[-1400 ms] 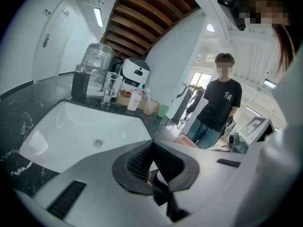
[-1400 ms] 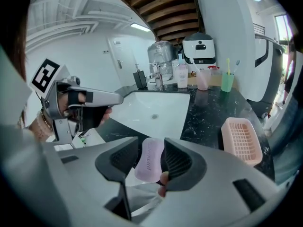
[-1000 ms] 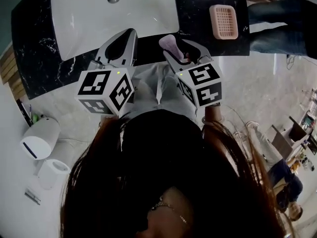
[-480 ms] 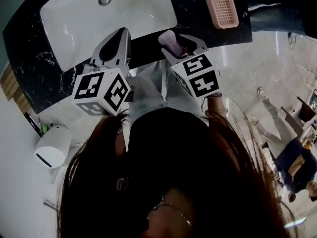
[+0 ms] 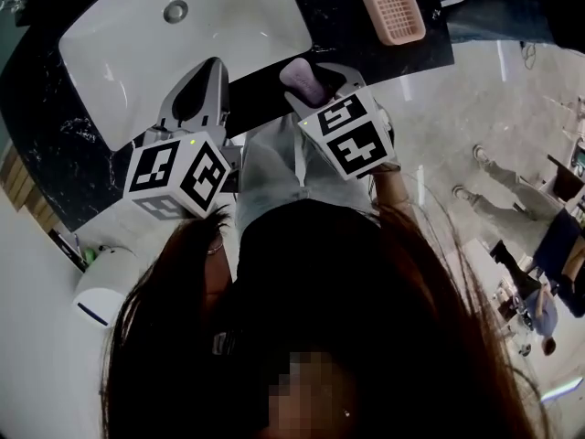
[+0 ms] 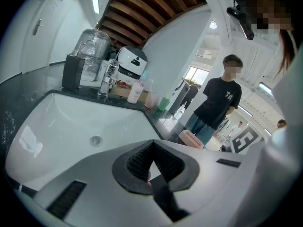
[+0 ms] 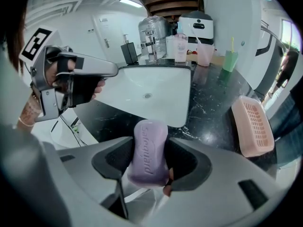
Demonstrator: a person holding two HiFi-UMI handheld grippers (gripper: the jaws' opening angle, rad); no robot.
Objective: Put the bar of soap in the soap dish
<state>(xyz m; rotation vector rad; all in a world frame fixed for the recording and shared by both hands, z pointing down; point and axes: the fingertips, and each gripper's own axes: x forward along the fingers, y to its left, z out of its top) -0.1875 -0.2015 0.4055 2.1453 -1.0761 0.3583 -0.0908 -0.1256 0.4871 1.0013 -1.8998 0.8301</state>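
The white sink (image 5: pixel 183 44) is set in the black counter (image 5: pixel 50 117). Over the sink's front rim hangs the left gripper (image 5: pixel 212 67), its 2 jaws closed together on nothing. Just right of the sink's front corner, the right gripper (image 7: pixel 150 143) has its 2 jaws opening. The purple bar of soap (image 7: pixel 148 160) stands upright between them, touching both pads. The pink soap dish (image 5: pixel 393 9) lies right of the sink, apart from the soap.
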